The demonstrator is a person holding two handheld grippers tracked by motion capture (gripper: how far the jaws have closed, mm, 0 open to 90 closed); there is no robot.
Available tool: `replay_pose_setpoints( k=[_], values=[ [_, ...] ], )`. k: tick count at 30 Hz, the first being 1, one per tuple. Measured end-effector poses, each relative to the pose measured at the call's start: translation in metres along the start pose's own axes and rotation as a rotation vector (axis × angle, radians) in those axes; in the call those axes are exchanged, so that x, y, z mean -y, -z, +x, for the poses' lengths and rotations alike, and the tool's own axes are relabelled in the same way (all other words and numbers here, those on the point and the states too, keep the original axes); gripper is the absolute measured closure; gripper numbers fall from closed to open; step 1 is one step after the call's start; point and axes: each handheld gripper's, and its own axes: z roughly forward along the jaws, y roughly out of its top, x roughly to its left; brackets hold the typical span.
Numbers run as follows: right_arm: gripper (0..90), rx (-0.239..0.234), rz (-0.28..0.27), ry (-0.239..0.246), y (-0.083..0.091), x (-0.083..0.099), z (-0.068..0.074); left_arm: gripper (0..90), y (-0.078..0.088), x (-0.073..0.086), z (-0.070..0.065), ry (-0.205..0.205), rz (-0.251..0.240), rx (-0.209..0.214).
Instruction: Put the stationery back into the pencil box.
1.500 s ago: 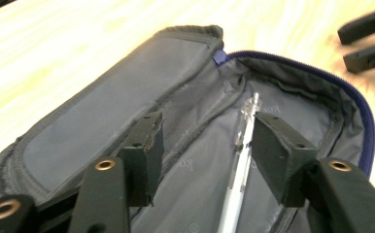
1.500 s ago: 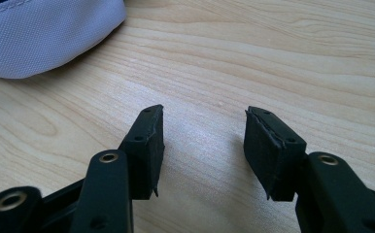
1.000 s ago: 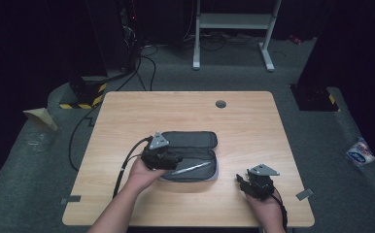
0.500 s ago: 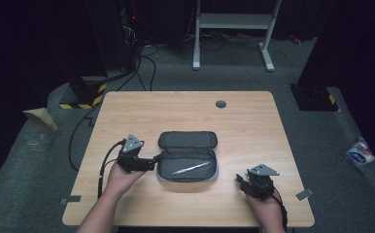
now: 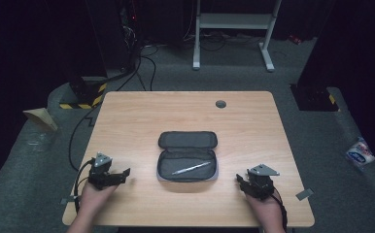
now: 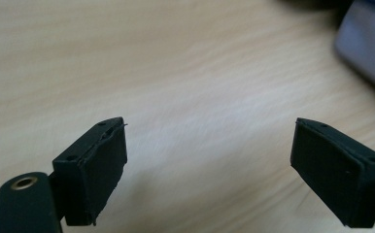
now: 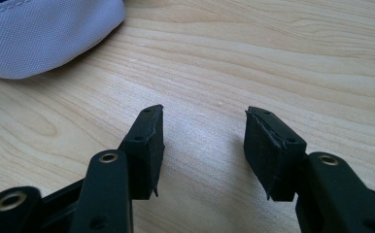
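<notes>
- You are working in what looks like a lab or recording studio, not a home.
- Your table (image 5: 142, 116) is a plain wood-top desk with a cable grommet (image 5: 220, 104) near its far edge, standing alone on grey carpet (image 5: 321, 160).
- Around you the room is dark, walled off by black drapes or panels.
- Black cables (image 5: 142, 63) run across the floor behind the table toward dark equipment.
- A strip of yellow-black hazard tape (image 5: 81, 105) marks a base on the floor at your left.
- A white metal stand (image 5: 234, 22) sits at the back.
- Bits of tape (image 5: 304, 194) are stuck to the carpet.
</notes>
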Motion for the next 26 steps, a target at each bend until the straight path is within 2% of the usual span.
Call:
replay_pose_setpoints(
  k=[2, 4, 7, 9, 12, 14, 26],
  values=[
    [48.8, 0.000, 0.000, -0.001, 0.000, 0.000, 0.000, 13.6, -0.001, 0.009, 0.000, -0.025, 0.033, -0.028],
    [48.8, 0.000, 0.000, -0.001, 0.000, 0.000, 0.000, 11.4, 0.001, 0.020, 0.000, -0.024, 0.003, -0.030],
    [48.7, 0.000, 0.000, -0.001, 0.000, 0.000, 0.000, 15.3, 0.005, 0.025, -0.007, -0.015, -0.025, -0.059],
    [48.6, -0.001, -0.001, 0.001, 0.000, 0.000, 0.000, 15.9, 0.005, 0.026, -0.011, -0.019, -0.022, -0.031],
    [48.5, -0.001, -0.001, -0.001, 0.000, 0.000, 0.000, 15.0, 0.004, 0.025, -0.015, -0.062, -0.022, 0.012],
    [48.4, -0.001, 0.000, -0.002, 0.000, 0.000, 0.000, 14.8, 0.003, 0.024, -0.014, -0.062, -0.021, 0.026],
    [48.0, 0.004, 0.001, -0.005, -0.003, -0.002, 0.001, 15.3, 0.004, 0.025, -0.013, -0.060, -0.024, 0.029]
  ],
)
